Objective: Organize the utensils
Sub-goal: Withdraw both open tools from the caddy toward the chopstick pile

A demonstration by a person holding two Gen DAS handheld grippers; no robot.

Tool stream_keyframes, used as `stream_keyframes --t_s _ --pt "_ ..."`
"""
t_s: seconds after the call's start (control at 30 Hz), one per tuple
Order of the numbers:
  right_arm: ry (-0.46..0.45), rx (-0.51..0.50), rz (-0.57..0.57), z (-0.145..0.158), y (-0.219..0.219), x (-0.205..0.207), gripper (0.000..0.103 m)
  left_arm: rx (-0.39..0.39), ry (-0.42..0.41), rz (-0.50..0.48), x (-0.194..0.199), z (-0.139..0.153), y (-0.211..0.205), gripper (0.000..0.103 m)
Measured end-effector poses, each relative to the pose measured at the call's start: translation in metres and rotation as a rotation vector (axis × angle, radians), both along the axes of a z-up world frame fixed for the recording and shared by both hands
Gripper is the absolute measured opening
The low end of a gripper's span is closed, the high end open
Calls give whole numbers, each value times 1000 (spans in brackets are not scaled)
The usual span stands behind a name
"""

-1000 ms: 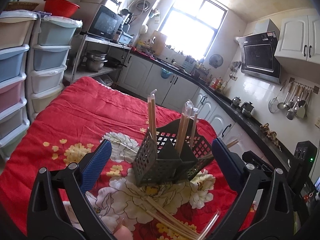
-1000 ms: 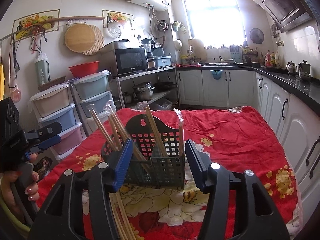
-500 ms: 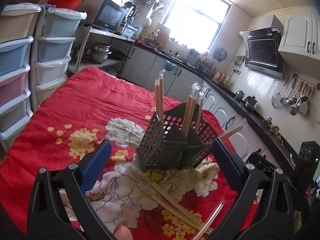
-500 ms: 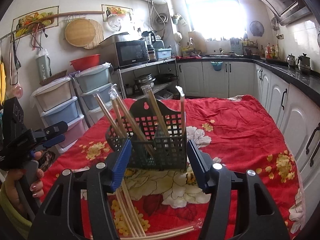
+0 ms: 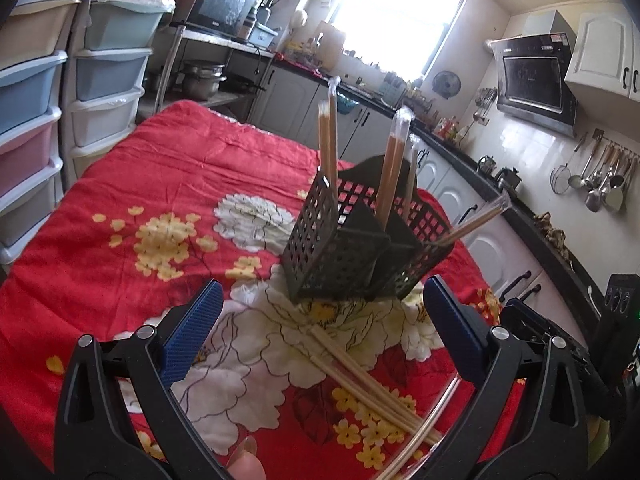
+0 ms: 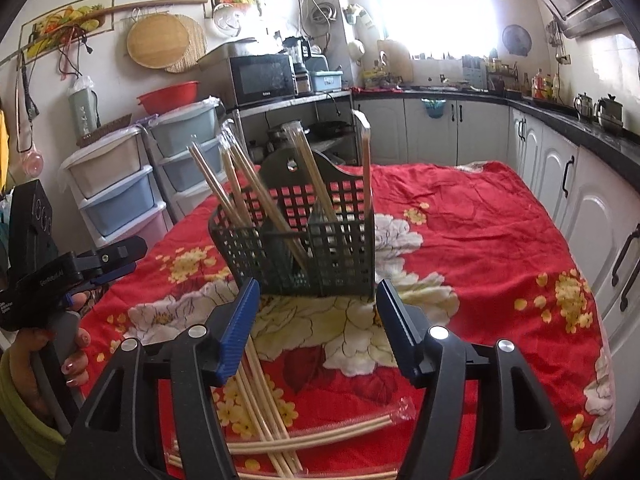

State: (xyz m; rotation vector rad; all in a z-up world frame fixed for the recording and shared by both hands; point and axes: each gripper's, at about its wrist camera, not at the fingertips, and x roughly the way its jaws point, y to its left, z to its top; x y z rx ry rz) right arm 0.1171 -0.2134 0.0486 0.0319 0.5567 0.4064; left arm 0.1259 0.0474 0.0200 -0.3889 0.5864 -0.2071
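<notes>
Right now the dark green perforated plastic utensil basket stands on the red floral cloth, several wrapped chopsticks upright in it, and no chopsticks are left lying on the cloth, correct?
Not quite. The dark green perforated plastic utensil basket does stand on the red floral cloth with wrapped chopsticks in it, but loose chopsticks lie on the cloth before it, as the right wrist view shows.

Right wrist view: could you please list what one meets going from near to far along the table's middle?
Right gripper → loose chopsticks on the red cloth → dark utensil basket holding upright chopsticks → white cabinets → window.
</notes>
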Motion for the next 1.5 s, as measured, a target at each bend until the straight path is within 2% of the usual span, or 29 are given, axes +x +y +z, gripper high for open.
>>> stream_keyframes --t_s 0.27,0.97,1.13,1.4,1.5 --pt "62 -16 -8 -18 -1 -4 59 11 47 -30 0 -13 -10 92" --pt "211 -41 -28 -58 -5 -24 59 -50 202 -121 8 -55 -19 92" --pt "240 -33 -50 -65 -11 -25 59 -77 247 -150 10 -66 -24 86" --pt "289 -12 -78 -74 -22 -23 59 -129 310 -216 20 -81 -33 62" --pt "309 -12 -86 -76 -24 -21 59 -166 336 -230 26 -89 -33 59"
